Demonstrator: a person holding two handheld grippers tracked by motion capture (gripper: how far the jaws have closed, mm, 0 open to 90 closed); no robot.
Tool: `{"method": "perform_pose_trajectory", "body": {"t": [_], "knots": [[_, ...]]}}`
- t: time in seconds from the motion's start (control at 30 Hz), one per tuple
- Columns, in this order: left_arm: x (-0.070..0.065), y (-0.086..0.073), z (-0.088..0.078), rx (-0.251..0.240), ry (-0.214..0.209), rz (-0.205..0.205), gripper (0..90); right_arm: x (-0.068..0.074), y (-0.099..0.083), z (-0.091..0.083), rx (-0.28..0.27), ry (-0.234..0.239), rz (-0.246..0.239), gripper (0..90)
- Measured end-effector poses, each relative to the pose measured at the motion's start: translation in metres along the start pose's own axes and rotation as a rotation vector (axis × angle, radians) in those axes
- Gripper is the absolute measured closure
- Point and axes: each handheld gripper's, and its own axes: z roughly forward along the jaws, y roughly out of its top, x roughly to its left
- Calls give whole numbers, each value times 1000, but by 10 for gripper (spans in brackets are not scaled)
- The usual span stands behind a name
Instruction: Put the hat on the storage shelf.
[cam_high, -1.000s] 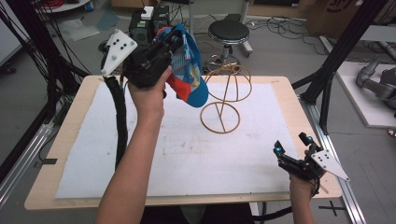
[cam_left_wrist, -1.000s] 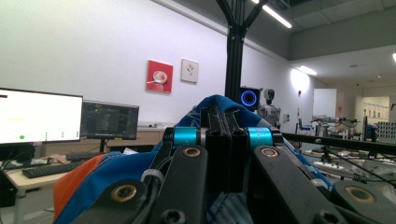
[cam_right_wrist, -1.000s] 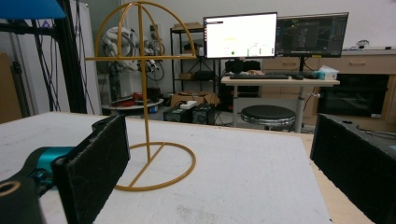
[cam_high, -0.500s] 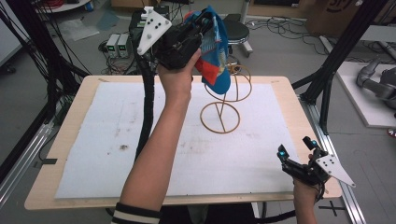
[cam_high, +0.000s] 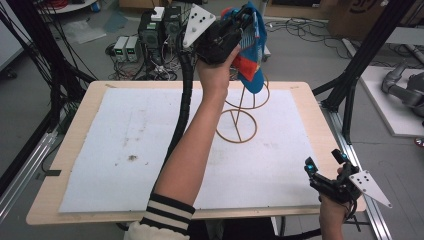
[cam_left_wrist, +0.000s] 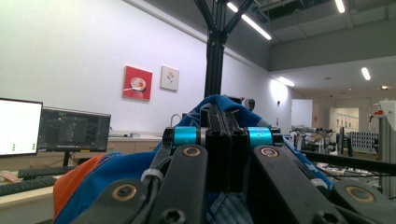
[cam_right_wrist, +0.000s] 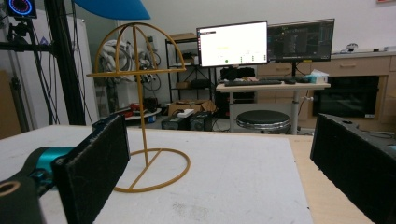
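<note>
White matting (cam_high: 125, 150) covers a light wooden table (cam_high: 65, 200) in a lab workspace, where black frame posts (cam_high: 362, 60) and cabling flank the bench and small power units (cam_high: 157, 27) sit on the grey floor beyond the far edge. Above the table's far side, the person's left gripper (cam_high: 239, 22) is raised high on an outstretched forearm in a striped cuff (cam_high: 167, 212), its jaws clamped together on a blue fabric cap with orange-red patches (cam_high: 250, 55); in the left gripper view the two black jaws meet flush with the blue cloth (cam_left_wrist: 116, 168) bunched around them. The cap hangs just above the domed top of a thin gold wire hat stand (cam_high: 240, 117), which rests upright on the matting with its round base ring flat on the surface; whether the cap touches the wire cannot be told. At the table's near right corner, well apart from the stand, the right gripper (cam_high: 324, 167) sits low in the person's right hand (cam_high: 332, 212), its padded jaws spread wide with nothing between them. The right gripper view looks across the matting to the stand (cam_right_wrist: 140, 116), with the cap's blue edge (cam_right_wrist: 112, 8) overhead and monitors (cam_right_wrist: 266, 42) on a desk behind.
</note>
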Motion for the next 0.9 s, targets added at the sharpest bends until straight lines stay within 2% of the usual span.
{"method": "perform_pose_trajectory", "body": {"t": [0.23,0.43,0.63,0.9], "knots": [[5,-14,7,39,13,11,895,-3,1,-1,-6,4,-2,44],[12,-26,4,91,23,32,895,-1,1,-1,-5,7,-7,44],[26,-43,-4,132,46,19,895,-1,1,0,-2,7,-8,44],[38,-68,-14,159,53,3,894,0,0,1,0,15,-8,45]]}}
